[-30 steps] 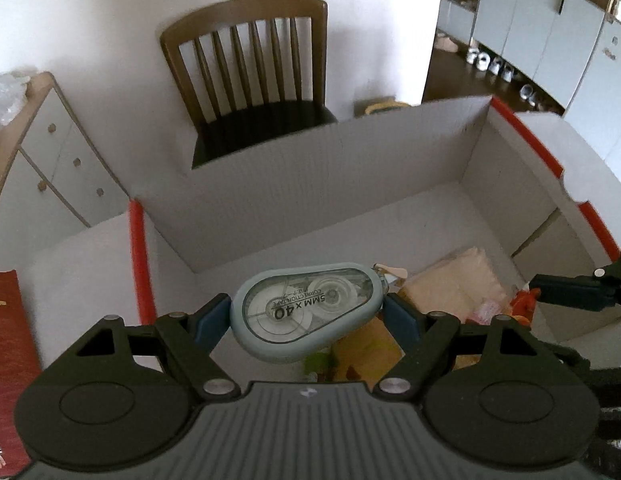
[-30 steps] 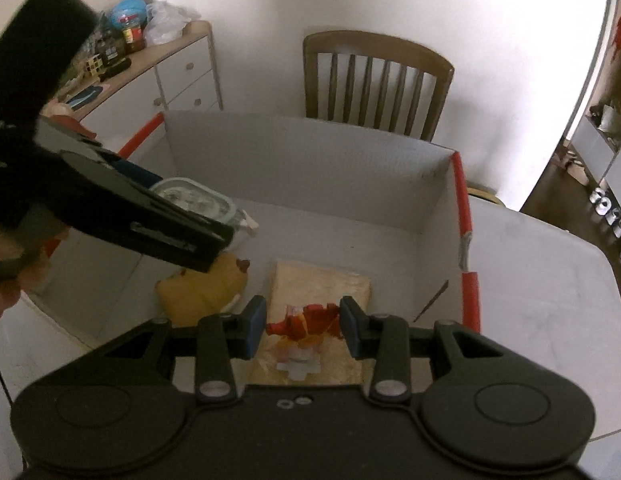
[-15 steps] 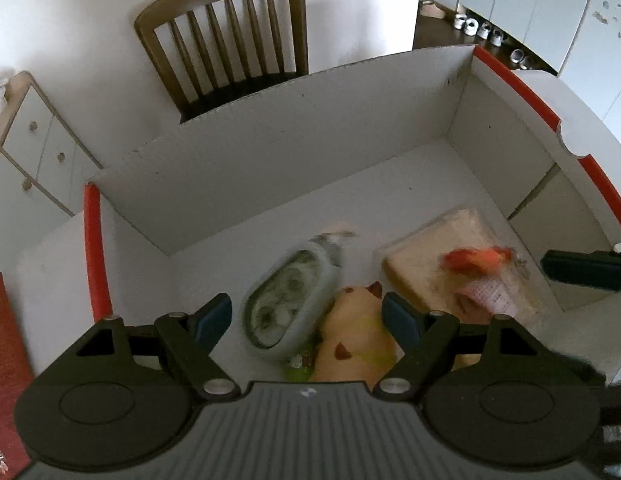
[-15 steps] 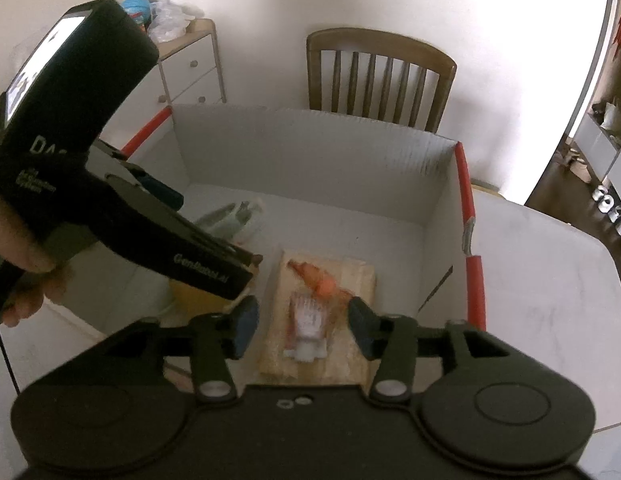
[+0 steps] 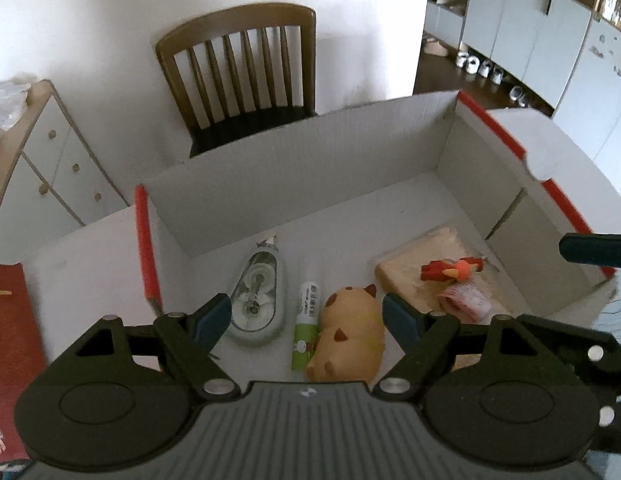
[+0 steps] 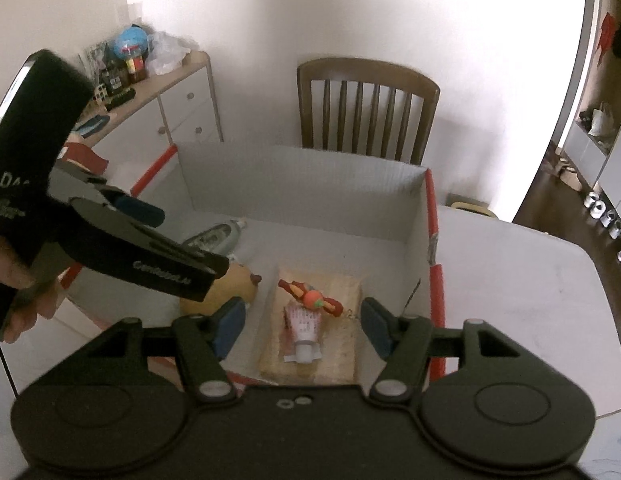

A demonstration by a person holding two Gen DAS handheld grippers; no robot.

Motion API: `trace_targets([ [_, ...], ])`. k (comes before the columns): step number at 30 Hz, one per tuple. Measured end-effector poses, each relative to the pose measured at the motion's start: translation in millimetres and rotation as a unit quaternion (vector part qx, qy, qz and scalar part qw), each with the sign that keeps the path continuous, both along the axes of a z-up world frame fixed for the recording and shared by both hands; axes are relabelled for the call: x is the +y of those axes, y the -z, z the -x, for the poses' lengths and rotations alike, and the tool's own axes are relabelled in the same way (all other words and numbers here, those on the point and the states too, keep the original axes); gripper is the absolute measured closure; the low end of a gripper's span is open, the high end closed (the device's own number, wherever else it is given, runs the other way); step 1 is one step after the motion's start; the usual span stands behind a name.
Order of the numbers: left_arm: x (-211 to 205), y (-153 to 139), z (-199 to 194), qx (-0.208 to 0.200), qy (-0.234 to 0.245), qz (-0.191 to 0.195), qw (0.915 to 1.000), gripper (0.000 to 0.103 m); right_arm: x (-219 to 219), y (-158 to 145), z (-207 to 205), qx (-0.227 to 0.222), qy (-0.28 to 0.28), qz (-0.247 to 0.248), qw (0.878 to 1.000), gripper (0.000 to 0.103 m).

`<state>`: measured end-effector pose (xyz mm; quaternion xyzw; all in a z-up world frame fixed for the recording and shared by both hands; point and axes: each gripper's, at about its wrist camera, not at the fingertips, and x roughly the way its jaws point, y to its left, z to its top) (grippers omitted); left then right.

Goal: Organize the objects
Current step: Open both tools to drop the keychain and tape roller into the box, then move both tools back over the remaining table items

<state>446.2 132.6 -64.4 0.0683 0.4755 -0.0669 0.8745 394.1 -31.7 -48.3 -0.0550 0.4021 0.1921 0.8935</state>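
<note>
Now left hand-held gripper wide, empty; right hand-held gripper opening, empty.

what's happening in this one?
A person holds a gripper in each hand over a white cardboard box on a table, sorting small items into it. The left gripper is open and empty. The right gripper is opening with nothing between its fingers. On the box floor lie a correction tape dispenser, a green glue stick, a yellow plush toy, and a tan pad with a red-orange toy and a small tube on it.
</note>
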Motion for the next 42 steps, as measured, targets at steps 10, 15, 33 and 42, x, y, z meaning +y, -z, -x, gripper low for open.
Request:
trace_targets([
  [10,4,-30,43,-0.035,-0.019,0.019,0.999,0.021,-13,-23,22,-0.021,-0.003,-0.01,1.0,0.038],
  [15,5,-43,65,-0.051,-0.032,0.024,0.9979,0.021,-17,-34,38,-0.035,-0.009,-0.016,0.999,0.037],
  [33,-13,-76,160,-0.106,-0.044,0.078,0.9903,0.021,-38,-60,108,-0.082,-0.023,-0.026,0.996,0.036],
  [42,-27,-79,208,-0.132,-0.054,0.1,0.9847,0.021,-47,-64,148,-0.104,-0.027,-0.041,0.993,0.029],
])
